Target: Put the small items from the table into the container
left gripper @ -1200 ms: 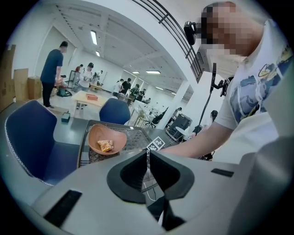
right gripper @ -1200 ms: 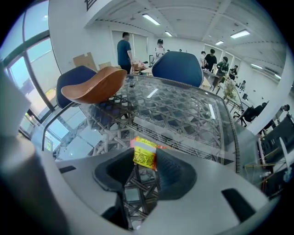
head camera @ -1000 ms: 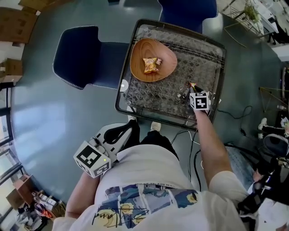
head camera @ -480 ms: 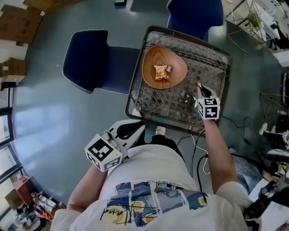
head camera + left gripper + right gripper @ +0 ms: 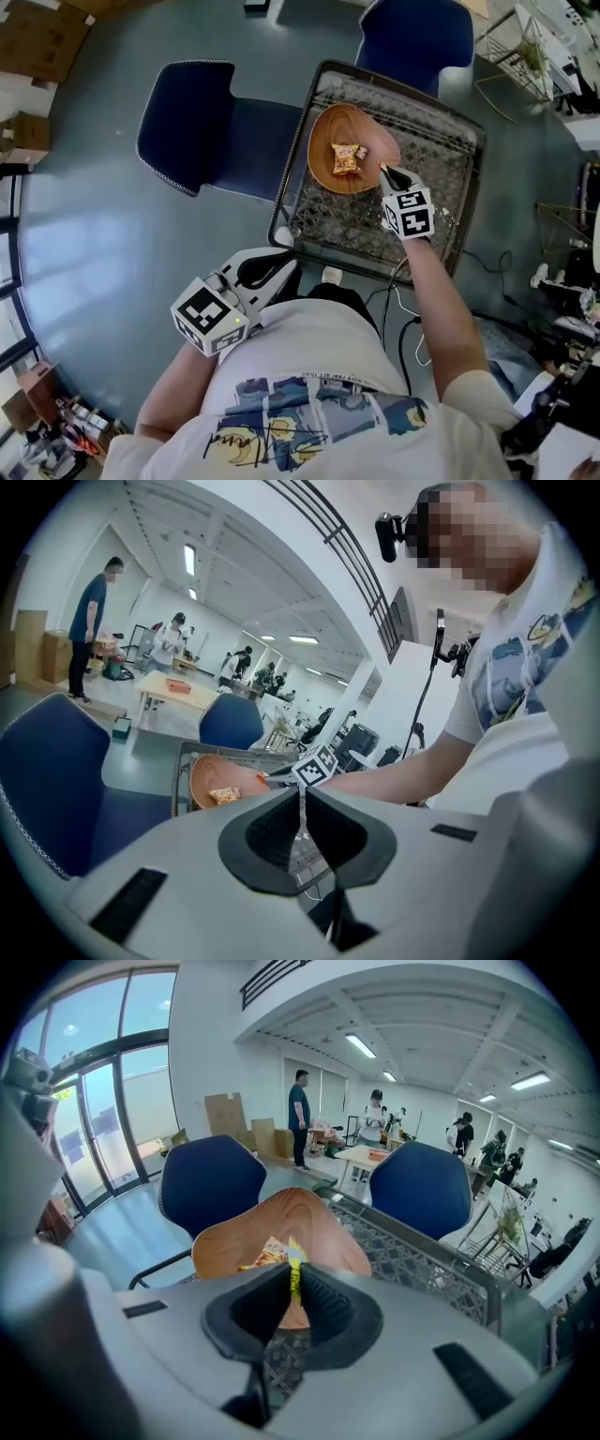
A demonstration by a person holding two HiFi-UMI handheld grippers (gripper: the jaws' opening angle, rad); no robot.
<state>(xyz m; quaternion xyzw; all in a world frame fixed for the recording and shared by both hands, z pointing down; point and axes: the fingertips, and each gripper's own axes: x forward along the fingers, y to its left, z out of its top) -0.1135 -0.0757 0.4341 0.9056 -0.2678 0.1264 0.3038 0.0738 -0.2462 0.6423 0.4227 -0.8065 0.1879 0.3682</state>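
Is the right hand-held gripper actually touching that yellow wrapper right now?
Touching. The right gripper view shows the right hand-held gripper pinching the yellow wrapper between its closed jaws, with no gap on either side.

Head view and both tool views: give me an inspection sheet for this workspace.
Surface: table, patterned mesh top, dark rim.
Job's things: wooden bowl on the table with a snack packet inside; small yellow item in the right tool.
Clutter: nothing seen.
Tools: right tool shut on the small yellow item, near the bowl's rim; left tool shut, empty, close to the person's body.
Cables: cables on the floor by the table.
Surroundings: blue chairs, cardboard boxes, people in the background.
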